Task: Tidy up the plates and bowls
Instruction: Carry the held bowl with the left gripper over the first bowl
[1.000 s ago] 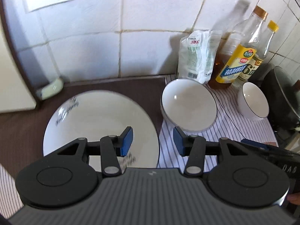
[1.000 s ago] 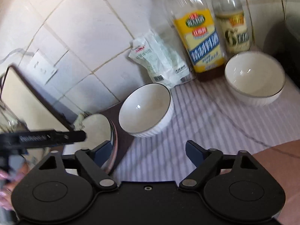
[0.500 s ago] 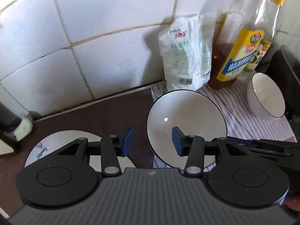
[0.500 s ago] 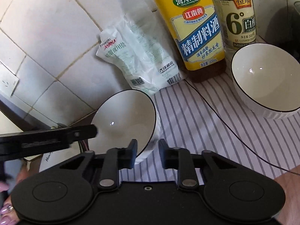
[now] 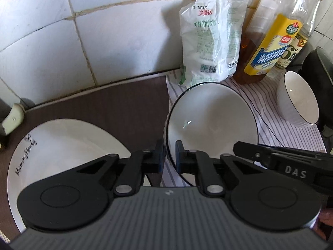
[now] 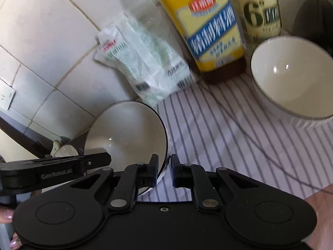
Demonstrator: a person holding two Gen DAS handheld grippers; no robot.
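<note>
A white bowl with a thin black rim (image 5: 212, 120) sits at the left end of the striped cloth (image 5: 270, 108). My left gripper (image 5: 170, 156) is shut on its left rim. My right gripper (image 6: 163, 171) is shut on its right rim, and the same bowl (image 6: 127, 135) shows in the right wrist view. A second white bowl (image 5: 297, 102) stands at the right, also in the right wrist view (image 6: 291, 87). A large white plate with black lettering (image 5: 54, 145) lies to the left on the brown counter (image 5: 129, 104).
A white salt bag (image 5: 210, 39), a yellow-labelled bottle (image 5: 270, 48) and a vinegar bottle (image 5: 295, 52) stand against the tiled wall (image 5: 104, 31) behind the bowls. A dark pot (image 5: 320, 66) stands at the far right.
Both grippers moved in on the near bowl. The right gripper closed first on its right rim, then the left gripper closed on its left rim.
</note>
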